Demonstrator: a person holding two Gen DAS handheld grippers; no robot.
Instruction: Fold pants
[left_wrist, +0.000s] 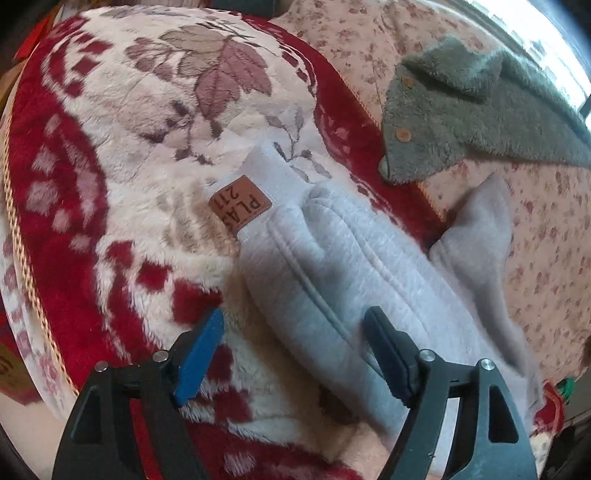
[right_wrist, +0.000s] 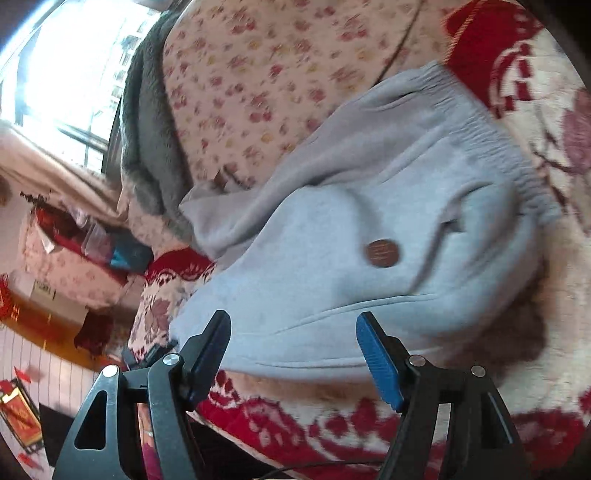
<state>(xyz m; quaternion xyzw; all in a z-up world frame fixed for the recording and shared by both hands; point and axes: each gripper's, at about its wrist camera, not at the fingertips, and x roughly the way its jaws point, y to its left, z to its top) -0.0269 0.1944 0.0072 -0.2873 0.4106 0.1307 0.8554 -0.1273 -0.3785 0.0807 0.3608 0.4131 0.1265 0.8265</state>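
Note:
Light grey sweatpants (left_wrist: 332, 266) lie on a red and cream plush blanket (left_wrist: 122, 192), with a brown leather patch (left_wrist: 240, 206) near the cuff end. My left gripper (left_wrist: 295, 343) hovers open over the leg's edge, nothing between its fingers. In the right wrist view the pants (right_wrist: 351, 221) show their gathered waistband (right_wrist: 491, 144) and a round brown patch (right_wrist: 384, 253). My right gripper (right_wrist: 293, 332) is open just above the folded edge of the pants, with no cloth pinched.
A grey fleece garment (left_wrist: 461, 107) with wooden buttons lies on a floral sheet (left_wrist: 546, 229) beyond the pants. A bright window (right_wrist: 66, 74) is at the far side. The blanket's near edge (right_wrist: 332, 435) drops off to the floor, with red decorations (right_wrist: 18, 410) below.

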